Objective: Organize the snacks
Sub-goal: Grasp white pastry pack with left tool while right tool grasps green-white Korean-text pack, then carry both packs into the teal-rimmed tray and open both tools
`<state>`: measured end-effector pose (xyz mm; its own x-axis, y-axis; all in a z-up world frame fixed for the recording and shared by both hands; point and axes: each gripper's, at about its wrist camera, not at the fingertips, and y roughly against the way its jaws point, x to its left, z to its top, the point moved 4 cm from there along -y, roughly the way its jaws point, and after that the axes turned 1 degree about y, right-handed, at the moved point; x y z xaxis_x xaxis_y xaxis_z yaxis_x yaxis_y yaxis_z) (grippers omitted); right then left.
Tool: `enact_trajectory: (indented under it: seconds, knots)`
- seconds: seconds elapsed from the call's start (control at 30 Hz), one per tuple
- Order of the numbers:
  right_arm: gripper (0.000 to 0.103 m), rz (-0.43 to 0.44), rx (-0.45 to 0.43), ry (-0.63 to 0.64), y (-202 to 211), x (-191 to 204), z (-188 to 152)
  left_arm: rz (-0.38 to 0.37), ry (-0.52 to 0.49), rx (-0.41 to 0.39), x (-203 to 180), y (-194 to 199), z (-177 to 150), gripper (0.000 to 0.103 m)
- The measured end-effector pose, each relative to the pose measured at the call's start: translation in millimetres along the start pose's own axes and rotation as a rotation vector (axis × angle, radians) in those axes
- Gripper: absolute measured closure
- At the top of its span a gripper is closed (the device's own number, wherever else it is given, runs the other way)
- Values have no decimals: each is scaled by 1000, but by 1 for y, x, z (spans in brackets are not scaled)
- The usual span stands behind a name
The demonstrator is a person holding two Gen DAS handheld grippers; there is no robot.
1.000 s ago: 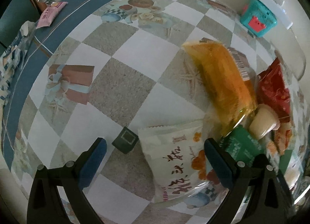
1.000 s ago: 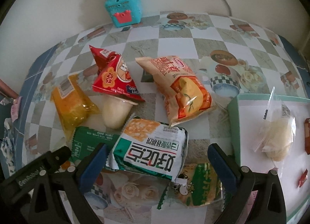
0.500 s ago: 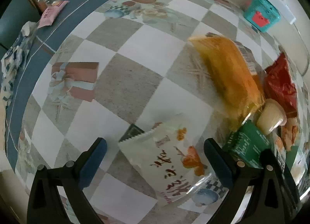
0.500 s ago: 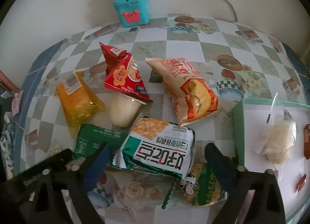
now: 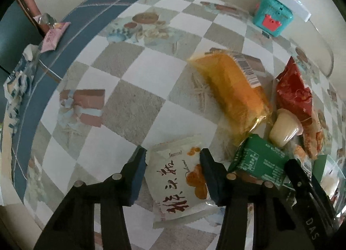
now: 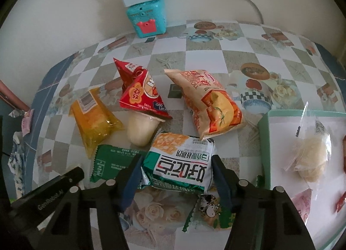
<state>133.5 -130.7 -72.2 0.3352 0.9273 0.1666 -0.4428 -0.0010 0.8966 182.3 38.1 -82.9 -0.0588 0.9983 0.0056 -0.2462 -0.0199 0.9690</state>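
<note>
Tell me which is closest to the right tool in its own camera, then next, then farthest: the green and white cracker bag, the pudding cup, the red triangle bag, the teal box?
1. Green and white cracker bag: between the right tool fingers.
2. Pudding cup: just beyond, to the left.
3. Red triangle bag: behind the cup.
4. Teal box: far back by the wall.

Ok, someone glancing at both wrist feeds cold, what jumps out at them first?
Both grippers are closing on packets at once: the left gripper pinches a white packet, the right gripper squeezes the green-and-white cracker bag. Behind lies a bright snack heap, with the red triangular pouch leaning on a jelly cup.
</note>
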Motion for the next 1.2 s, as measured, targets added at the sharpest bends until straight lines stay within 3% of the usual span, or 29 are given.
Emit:
enact_trajectory:
  seconds: [0.57, 1.2]
  knots:
    - [38, 30, -107, -21, 56, -3, 9, -56, 43, -71, 42, 44, -6, 56]
    - [38, 27, -192, -70, 111, -21, 1, -114, 34, -175, 33, 90, -3, 57]
